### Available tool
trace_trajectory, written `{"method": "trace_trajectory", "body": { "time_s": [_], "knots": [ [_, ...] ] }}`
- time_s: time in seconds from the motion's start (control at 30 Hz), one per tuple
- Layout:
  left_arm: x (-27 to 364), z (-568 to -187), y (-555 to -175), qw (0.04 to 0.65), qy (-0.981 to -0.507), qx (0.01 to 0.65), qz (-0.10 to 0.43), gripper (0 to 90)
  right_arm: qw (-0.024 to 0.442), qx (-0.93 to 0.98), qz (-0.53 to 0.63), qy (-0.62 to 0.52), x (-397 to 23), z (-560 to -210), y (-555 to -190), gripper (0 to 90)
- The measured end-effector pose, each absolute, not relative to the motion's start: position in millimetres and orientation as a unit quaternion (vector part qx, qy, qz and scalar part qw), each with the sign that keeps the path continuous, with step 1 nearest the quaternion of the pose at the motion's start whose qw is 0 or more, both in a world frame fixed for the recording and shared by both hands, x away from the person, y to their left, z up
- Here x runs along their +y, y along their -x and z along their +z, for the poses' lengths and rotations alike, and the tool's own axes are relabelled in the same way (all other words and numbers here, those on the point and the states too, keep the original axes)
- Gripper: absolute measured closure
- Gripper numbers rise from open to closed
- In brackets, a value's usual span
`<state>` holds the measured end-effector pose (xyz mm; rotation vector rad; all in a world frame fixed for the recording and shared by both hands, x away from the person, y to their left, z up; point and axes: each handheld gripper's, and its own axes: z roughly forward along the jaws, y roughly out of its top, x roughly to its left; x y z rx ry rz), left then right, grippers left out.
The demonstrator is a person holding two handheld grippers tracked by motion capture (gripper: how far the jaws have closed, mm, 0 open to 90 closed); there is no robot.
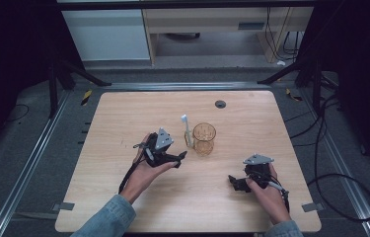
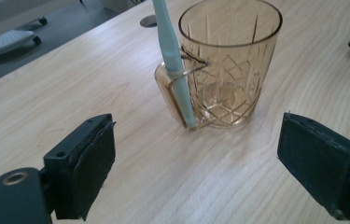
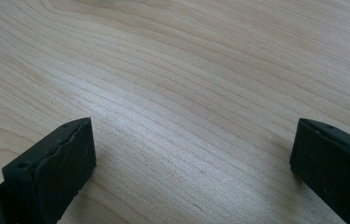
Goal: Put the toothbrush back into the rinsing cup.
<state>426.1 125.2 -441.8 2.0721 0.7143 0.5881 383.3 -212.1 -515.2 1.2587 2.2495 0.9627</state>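
Left tool, jaws spread and holding nothing; toothbrush upright in cup just ahead. Right tool spread over bare desk.

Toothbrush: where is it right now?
The toothbrush stands upright in the side holder of the amber cup, on the cup's left in the high view near the table's middle, just beyond the open left tool.

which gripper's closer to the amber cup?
Left. The left gripper sits just short of the cup, jaws open toward it; the right gripper rests farther off, nearer the person.
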Motion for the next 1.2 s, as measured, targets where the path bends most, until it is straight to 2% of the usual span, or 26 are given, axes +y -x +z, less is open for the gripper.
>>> {"method": "trace_trajectory", "body": {
  "time_s": [0.43, 0.77, 1.2],
  "knots": [
    [128.9, -449.8, -418.6, 0.373, -0.861, 0.282, 0.202, 8.2, 0.194, 0.802, 0.343, -0.448, -212.1, -515.2, -383.3, 0.5],
    [144.8, -457.0, -413.7, 0.307, -0.887, 0.290, 0.188, 7.1, 0.193, 0.802, 0.344, -0.448, -212.1, -515.2, -383.3, 0.5],
    [202.1, -461.1, -414.3, 0.284, -0.868, 0.361, 0.187, 6.7, 0.194, 0.802, 0.343, -0.448, -212.1, -515.2, -383.2, 0.5]
  ]
}}
